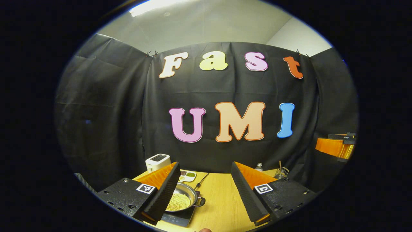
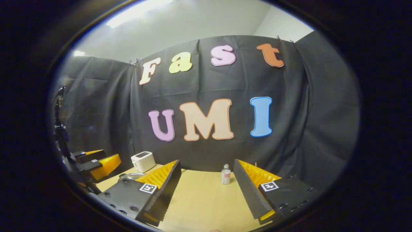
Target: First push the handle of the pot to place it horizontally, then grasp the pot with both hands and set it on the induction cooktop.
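- Pot w/ beads sits on induction cooktop, just behind my left gripper left finger.
- Both my grippers wide open, holding nothing; right gripper over bare table.

Black cloth hangs as the booth's wall across the middle of both views, creased and pinned with small clips along its top edge. Above it, a pale wall and ceiling fill the upper part of the frame, with a bright strip light at the upper left. At the bottom centre lies a light wood-grain worktop, reaching back to the cloth.
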Demonstrator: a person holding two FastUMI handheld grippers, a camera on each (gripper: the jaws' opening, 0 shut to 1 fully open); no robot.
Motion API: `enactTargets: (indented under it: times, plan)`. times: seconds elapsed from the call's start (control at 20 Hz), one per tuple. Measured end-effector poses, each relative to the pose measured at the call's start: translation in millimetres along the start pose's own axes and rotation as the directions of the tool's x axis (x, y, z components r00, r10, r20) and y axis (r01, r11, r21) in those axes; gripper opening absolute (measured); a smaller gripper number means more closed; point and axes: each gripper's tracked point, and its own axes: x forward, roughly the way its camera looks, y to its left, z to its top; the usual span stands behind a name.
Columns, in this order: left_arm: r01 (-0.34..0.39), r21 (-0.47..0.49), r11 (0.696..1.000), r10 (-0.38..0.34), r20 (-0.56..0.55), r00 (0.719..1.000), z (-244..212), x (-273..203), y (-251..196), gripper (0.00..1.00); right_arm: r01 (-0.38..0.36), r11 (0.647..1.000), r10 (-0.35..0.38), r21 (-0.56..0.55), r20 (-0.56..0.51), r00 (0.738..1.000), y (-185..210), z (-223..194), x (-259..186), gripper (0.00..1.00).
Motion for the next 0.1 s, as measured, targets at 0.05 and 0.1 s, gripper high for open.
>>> enactTargets:
  times: [0.05,0.1]
  plan:
    - [-0.001,0.001,1.000,0.001,0.002,1.000,0.5,0.7,-1.1,0.93,-0.003,1.000,0.003,0.002,0.002,1.000,0.9,0.4,-1.1,0.94]
    - [-0.001,0.001,1.000,0.001,0.002,1.000,0.1,1.3,-3.2,0.96,-0.007,1.000,0.007,0.006,0.004,1.000,1.1,1.3,0.2,0.94]
